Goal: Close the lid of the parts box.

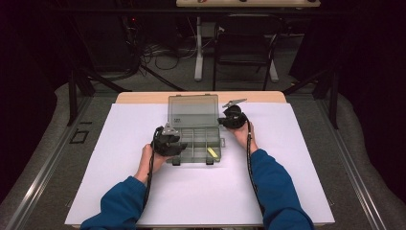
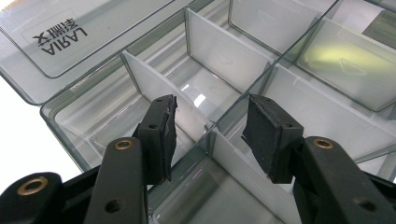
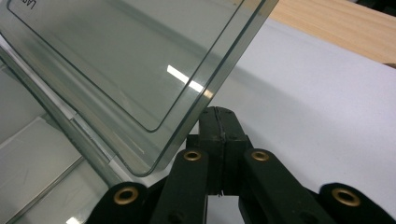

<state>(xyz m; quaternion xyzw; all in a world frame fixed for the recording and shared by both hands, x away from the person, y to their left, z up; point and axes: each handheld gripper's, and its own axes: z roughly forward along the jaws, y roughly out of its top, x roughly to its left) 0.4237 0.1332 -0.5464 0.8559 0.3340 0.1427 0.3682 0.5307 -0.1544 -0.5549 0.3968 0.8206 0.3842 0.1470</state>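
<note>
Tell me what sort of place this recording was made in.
Probably a lab or workshop set up for recording. A wooden table covered by a white sheet stands on grey carpet, with tangled black cables and a white-legged desk behind, dark curtains either side.

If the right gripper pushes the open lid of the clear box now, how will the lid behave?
The lid looks like thin stiff plastic, so it would probably swing on its hinge rather than bend. Its glossy surface may let the shut right gripper slip. The compartment box seems light and might slide.

Lab or test room – cable tangle (image 1: pixel 158 55) on floor, black drapes (image 1: pixel 364 52), bare table legs (image 1: pixel 198 48).
</note>
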